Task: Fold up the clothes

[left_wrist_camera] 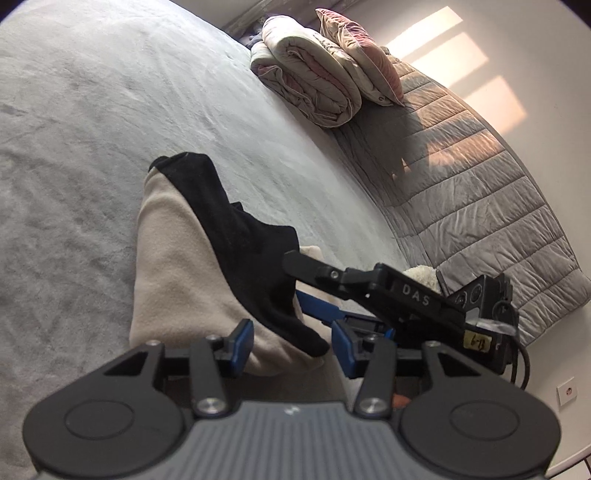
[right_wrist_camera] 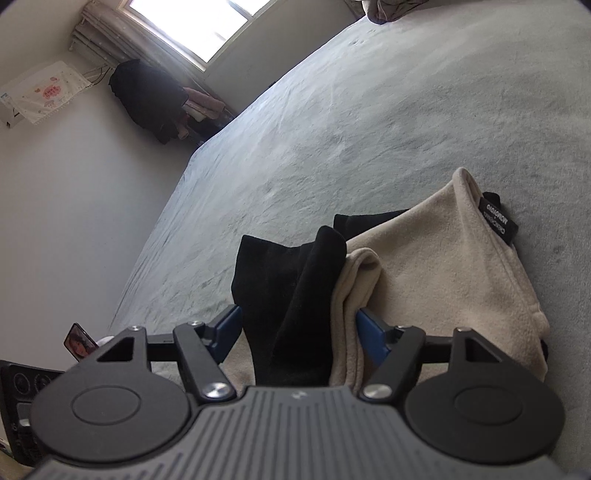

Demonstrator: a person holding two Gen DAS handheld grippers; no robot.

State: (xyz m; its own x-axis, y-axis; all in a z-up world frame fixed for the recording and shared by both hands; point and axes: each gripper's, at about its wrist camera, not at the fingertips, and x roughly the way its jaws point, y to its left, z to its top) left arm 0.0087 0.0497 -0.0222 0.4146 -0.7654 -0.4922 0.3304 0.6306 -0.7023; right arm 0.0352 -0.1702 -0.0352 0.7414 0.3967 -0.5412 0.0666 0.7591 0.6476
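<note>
Left gripper – garment, right gripper crowding it.

Daylight fills both my views. On my right side the window is blown out to pure white, with a soft haze bleeding onto the wall around it. On my left, warm sun patches fall on the wall and across the quilted headboard, where a dark shadow lies. The bed is evenly, softly lit. The black cloth shows almost no detail. Straight lines bow strongly toward the edges, and the corners darken. My own housing, close to the lens, looks slightly soft.
</note>
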